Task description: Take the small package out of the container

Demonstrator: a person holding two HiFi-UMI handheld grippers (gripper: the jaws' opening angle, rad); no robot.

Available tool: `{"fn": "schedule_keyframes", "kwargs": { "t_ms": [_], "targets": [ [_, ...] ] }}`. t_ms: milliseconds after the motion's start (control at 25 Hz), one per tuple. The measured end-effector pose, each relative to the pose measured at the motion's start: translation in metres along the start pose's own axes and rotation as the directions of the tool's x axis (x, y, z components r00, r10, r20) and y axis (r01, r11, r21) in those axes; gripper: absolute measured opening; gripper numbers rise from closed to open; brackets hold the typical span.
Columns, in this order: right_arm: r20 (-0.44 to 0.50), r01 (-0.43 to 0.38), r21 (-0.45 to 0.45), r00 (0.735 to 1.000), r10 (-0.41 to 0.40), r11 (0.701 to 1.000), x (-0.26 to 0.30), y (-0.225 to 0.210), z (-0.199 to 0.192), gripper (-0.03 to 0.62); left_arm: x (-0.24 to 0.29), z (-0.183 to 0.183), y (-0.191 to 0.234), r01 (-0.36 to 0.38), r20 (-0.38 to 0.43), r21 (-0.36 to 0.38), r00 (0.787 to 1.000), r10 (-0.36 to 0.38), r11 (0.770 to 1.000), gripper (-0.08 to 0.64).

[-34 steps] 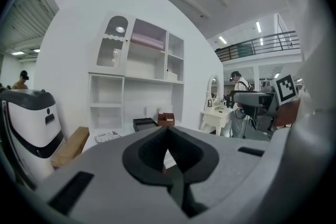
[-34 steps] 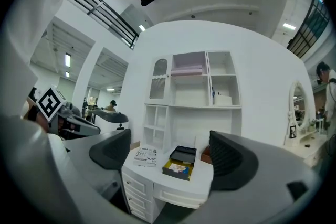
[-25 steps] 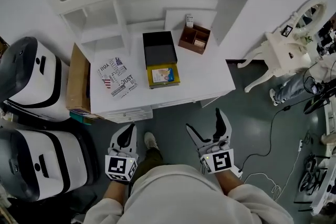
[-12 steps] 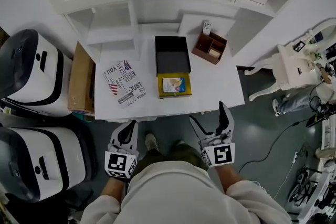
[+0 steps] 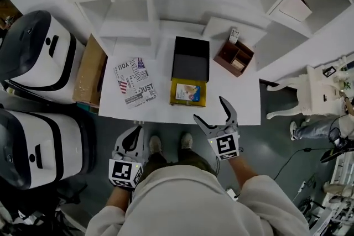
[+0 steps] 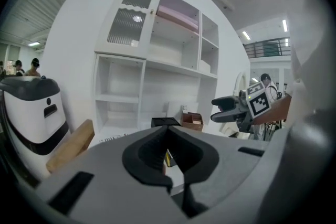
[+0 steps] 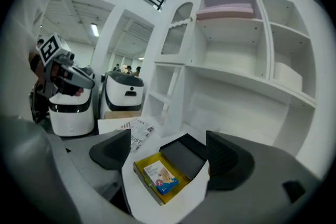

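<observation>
A yellow container [image 5: 176,99] sits open on the white table [image 5: 238,102], near its front edge. A small blue-and-white package [image 5: 187,92] lies flat inside it. The container's black lid [image 5: 191,59] lies just behind it. My right gripper [image 5: 209,109] is open and hovers at the table's front edge, just right of the container, holding nothing. In the right gripper view the package [image 7: 160,177] shows between and beyond the spread jaws of my right gripper [image 7: 168,157]. My left gripper [image 5: 134,132] is shut and empty, off the table below its front edge. In its own view the left gripper [image 6: 168,134] has its jaws together.
A newspaper-print sheet [image 5: 134,83] lies left of the container. A brown wooden organiser [image 5: 234,58] stands at the back right. A cardboard box [image 5: 91,72] and two white-and-black machines [image 5: 33,58] stand left of the table. White shelves rise behind; a white chair [image 5: 315,91] is to the right.
My right gripper has risen and moved forward to the table's front edge, closer to the yellow container. The left gripper has hardly moved. The head view has shifted, so the table sits further right.
</observation>
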State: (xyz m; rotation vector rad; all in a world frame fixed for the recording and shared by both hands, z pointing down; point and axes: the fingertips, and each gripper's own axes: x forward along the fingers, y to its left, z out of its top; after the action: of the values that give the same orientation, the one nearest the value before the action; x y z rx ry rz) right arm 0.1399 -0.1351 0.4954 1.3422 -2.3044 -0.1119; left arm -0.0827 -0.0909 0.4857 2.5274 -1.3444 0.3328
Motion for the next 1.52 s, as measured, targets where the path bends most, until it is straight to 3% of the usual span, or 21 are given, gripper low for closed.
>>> {"fn": "schedule_keyframes", "kwargs": {
  "t_ms": [120,240,600,880,1160,1520],
  "targets": [
    [-0.085,-0.096,-0.078,0.992,0.089,0.992,0.029,-0.004,-0.031,0.445,0.001,-0.006,0.001,-0.048,-0.012,-0.019,0.999,0.048,0.999,0.008],
    [-0.175,-0.201,-0.146,0.969,0.175,0.969,0.056,-0.001,-0.062,0.445,-0.001,-0.014,-0.002,-0.093,-0.027,-0.042,0.995,0.092,0.995,0.008],
    [-0.388,-0.457,-0.242,0.854,0.346,0.856,0.133,0.023,-0.14,0.443,-0.012,-0.042,0.005,-0.215,-0.083,-0.104,0.975,0.207,0.971,0.008],
    [-0.507,-0.556,-0.262,0.775,0.378,0.789,0.169,0.036,-0.187,0.443,-0.025,-0.063,0.014,-0.294,-0.121,-0.136,0.953,0.278,0.946,0.008],
    [-0.617,-0.643,-0.231,0.677,0.402,0.73,0.19,0.043,-0.223,0.443,-0.03,-0.075,0.024,-0.342,-0.145,-0.167,0.936,0.32,0.925,0.008],
    [-0.678,-0.698,-0.183,0.599,0.425,0.692,0.202,0.056,-0.237,0.443,-0.026,-0.08,0.037,-0.364,-0.166,-0.188,0.927,0.335,0.912,0.008]
  ]
}}
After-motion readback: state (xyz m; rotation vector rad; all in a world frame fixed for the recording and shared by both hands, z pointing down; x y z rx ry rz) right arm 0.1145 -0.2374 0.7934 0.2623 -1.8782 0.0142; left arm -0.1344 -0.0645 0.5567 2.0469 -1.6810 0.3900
